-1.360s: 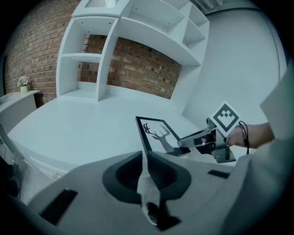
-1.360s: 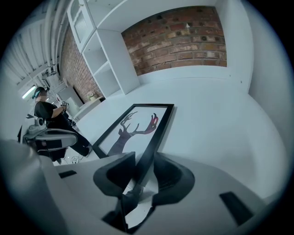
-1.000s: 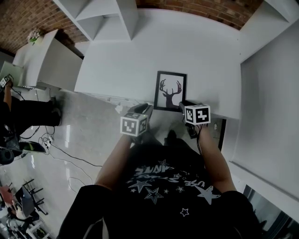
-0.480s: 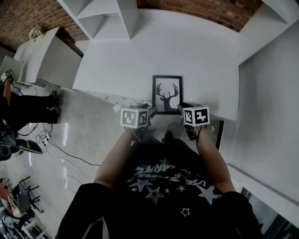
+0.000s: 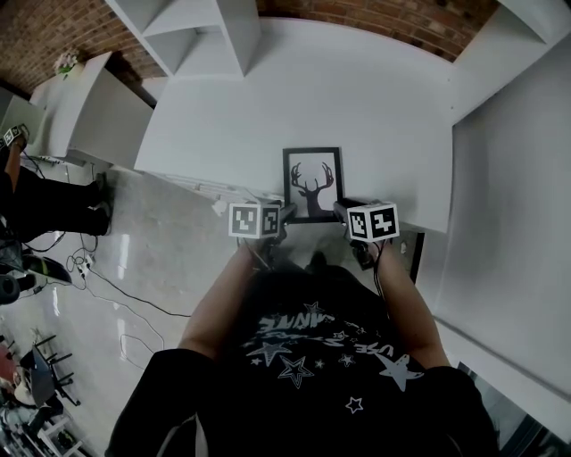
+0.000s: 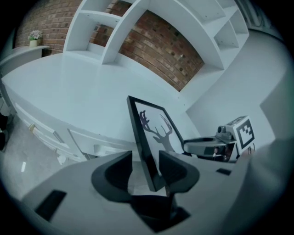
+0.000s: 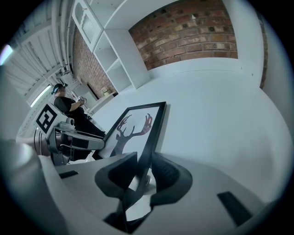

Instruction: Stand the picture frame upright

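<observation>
The picture frame (image 5: 313, 183), black with a deer silhouette, is near the front edge of the white table (image 5: 357, 107). In the left gripper view the picture frame (image 6: 156, 133) leans up off the tabletop. My left gripper (image 5: 287, 212) is at its lower left corner. The left gripper's jaws (image 6: 146, 160) stand wide apart around the frame's edge, with a gap on the left side. My right gripper (image 5: 343, 207) is at the lower right corner. There the right gripper (image 7: 144, 167) has both pads against the picture frame (image 7: 138, 124).
White shelves (image 5: 205, 27) and a brick wall stand behind the table. A white cabinet (image 5: 89, 116) is at the left and a white counter (image 5: 517, 205) at the right. A person (image 5: 18, 196) stands on the floor far left.
The frame has shifted left and squared up. The left gripper has moved up to the frame's lower left corner. The right gripper has stayed on the frame.
</observation>
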`<state>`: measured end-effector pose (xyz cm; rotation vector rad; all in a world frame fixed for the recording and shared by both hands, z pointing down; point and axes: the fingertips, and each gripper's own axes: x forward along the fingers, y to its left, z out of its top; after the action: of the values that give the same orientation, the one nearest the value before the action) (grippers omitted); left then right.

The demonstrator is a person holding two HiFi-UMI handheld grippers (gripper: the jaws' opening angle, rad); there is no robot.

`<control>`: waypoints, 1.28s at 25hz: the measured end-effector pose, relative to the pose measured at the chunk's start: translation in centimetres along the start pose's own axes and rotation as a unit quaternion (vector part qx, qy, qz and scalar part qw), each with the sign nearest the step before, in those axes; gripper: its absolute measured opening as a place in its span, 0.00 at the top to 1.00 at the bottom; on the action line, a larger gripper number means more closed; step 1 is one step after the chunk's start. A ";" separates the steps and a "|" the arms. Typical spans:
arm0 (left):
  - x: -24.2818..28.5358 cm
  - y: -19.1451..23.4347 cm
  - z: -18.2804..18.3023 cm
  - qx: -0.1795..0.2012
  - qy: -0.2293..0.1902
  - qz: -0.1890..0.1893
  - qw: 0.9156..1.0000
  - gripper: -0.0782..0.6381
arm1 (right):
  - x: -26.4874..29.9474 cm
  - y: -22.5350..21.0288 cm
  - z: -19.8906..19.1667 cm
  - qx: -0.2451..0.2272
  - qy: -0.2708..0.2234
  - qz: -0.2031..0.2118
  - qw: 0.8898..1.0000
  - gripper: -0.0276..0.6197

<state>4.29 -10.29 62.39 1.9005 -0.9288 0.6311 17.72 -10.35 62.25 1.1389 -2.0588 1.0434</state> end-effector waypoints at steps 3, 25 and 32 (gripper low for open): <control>0.3 0.0 -0.1 -0.005 -0.001 0.004 1.000 0.63 | 0.0 -0.2 0.0 -0.006 0.004 0.009 1.000 0.79; -0.6 -1.2 1.1 -0.019 -0.052 0.054 0.997 0.72 | -0.8 -0.2 2.4 -0.030 -0.019 0.084 0.996 0.81; -3.4 -0.8 4.5 -0.007 -0.111 0.082 0.990 0.72 | -1.0 1.9 6.6 -0.068 -0.064 0.116 0.989 0.81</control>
<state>3.22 -12.82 57.39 1.9219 -1.2388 0.5136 15.90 -14.85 57.24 0.9347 -2.3695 0.9396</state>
